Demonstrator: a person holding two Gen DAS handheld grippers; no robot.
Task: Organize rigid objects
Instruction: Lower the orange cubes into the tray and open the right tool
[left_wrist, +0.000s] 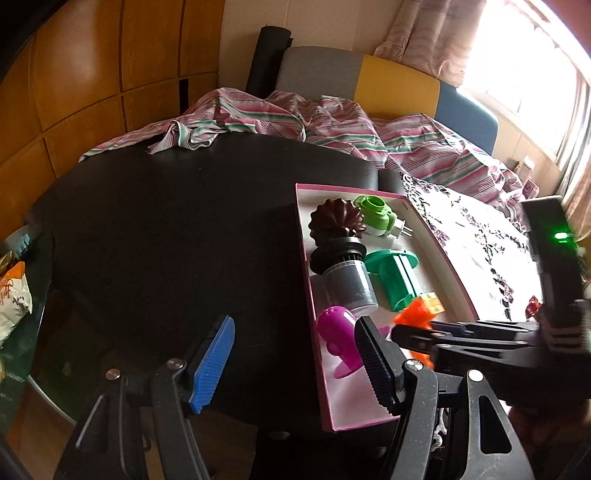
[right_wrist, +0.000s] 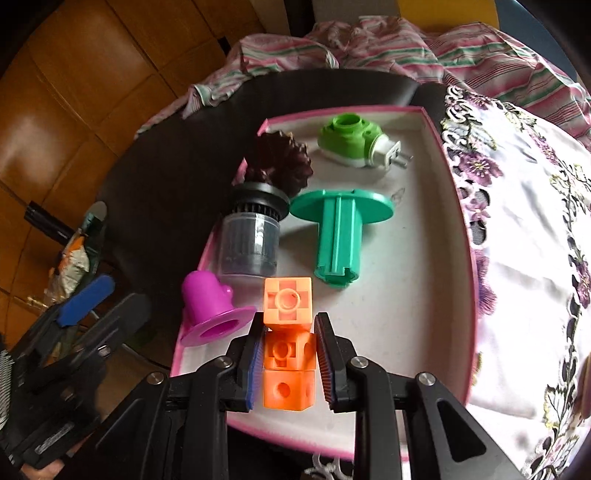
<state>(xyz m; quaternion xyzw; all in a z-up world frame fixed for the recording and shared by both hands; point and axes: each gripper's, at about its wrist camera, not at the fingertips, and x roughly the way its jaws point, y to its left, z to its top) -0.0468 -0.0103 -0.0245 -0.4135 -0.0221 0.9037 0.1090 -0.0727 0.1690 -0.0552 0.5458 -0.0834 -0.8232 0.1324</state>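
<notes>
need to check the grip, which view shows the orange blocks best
The right wrist view. There the orange blocks fill the near centre, three stacked cubes clamped between the right gripper pads over the pink-rimmed tray. The left wrist view shows only a blurred orange patch, partly hidden behind that gripper's fingers.

plug-in unit (right_wrist: 352, 146) in tray (right_wrist: 417, 332), behind spool (right_wrist: 341, 236)

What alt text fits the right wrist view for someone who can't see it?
The right gripper is shut on a stick of three orange plastic cubes above a pink-rimmed white tray. In the tray lie a magenta plastic funnel, a teal flanged spool and a green plug-in device.
</notes>
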